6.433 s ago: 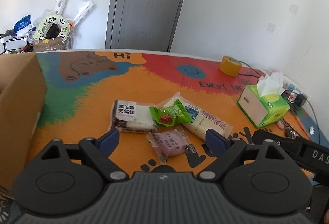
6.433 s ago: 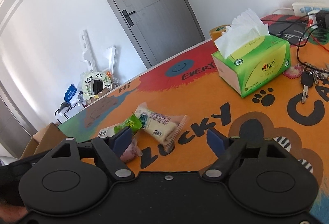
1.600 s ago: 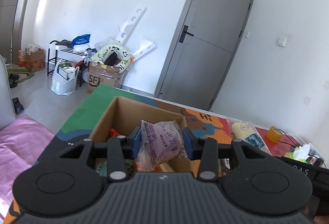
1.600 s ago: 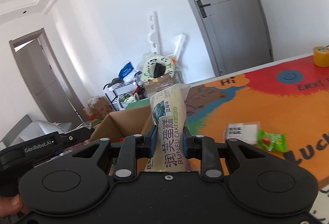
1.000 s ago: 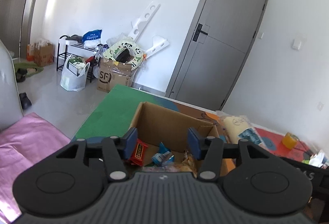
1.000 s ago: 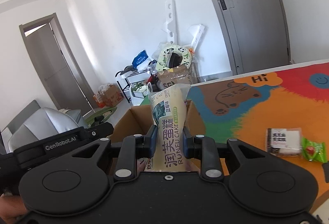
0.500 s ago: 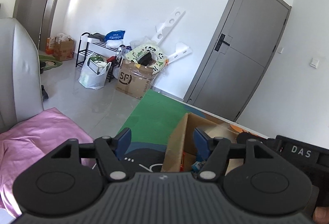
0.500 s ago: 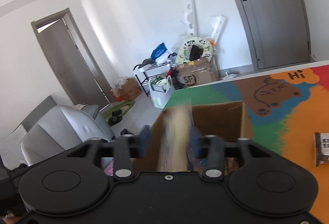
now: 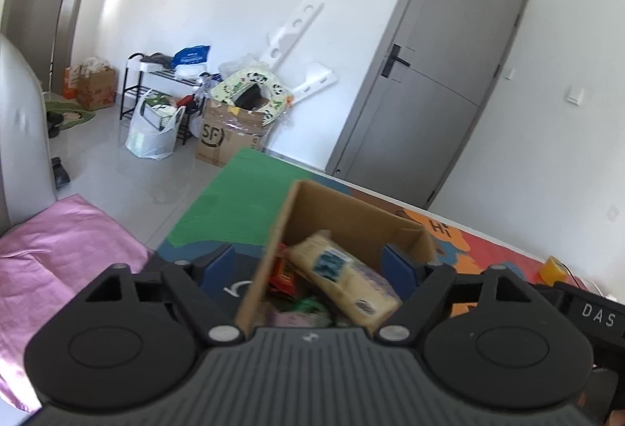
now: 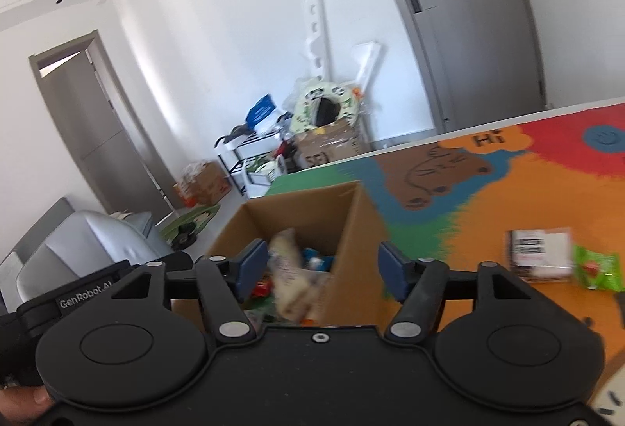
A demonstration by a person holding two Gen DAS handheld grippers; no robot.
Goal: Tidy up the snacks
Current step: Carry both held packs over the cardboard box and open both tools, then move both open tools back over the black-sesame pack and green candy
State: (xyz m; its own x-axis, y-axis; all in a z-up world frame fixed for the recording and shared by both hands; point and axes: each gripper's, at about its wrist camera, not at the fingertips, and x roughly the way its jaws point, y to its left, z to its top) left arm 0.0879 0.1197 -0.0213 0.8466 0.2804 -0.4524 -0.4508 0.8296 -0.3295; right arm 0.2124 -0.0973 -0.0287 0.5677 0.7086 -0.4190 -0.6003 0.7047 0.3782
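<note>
An open cardboard box (image 9: 351, 209) (image 10: 363, 230) stands on the colourful table mat and holds several snack packs. A long cream cake pack (image 9: 343, 277) (image 10: 287, 270) lies on top of them inside it. My left gripper (image 9: 312, 266) hovers over the box's near side, its jaws opening with nothing held between them. My right gripper (image 10: 324, 266) hangs above the box too, jaws opening, the cake pack loose below them. Out on the orange part of the mat lie a black-and-white snack pack (image 10: 541, 254) and a green one (image 10: 597, 268).
The mat's green corner (image 9: 234, 207) ends at the table edge, with the floor beyond. A pink cloth (image 9: 58, 254) and a grey seat (image 10: 90, 246) sit to the left. Boxes, bags and a rack (image 9: 187, 106) stand by the far wall near a grey door (image 9: 425, 98).
My right gripper has opened and let the cake pack fall into the box. The left gripper, which dropped its purple pack earlier, has opened wider. Both views swung across the box.
</note>
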